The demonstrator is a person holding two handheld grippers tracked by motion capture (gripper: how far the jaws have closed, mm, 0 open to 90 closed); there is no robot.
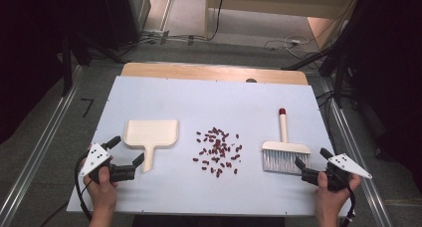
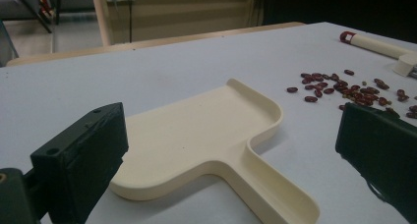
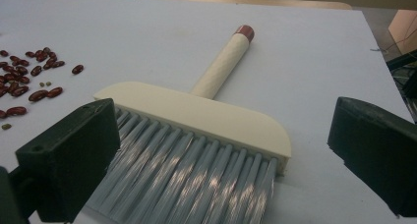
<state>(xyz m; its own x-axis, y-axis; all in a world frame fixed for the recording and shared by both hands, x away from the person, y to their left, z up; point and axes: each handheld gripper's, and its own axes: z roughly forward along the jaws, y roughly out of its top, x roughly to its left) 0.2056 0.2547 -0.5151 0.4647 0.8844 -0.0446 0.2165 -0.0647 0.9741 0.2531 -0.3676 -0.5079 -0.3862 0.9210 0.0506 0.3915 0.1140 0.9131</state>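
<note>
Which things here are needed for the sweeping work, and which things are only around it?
For the job: dustpan, brush, beans, left gripper, right gripper, both open.
Just around: table, cables on the floor.

Light falls evenly from overhead onto the white table [image 1: 209, 95], which reads bright with a faint bluish cast, while the room around it sinks into near black at both sides of the high view. Shadows are short and soft. The high view is slightly grainy and soft. In the right gripper view the brush bristles [image 3: 187, 180] catch streaky glare. In both gripper views the near black jaws are dim and blurred, and the far background goes soft.
</note>
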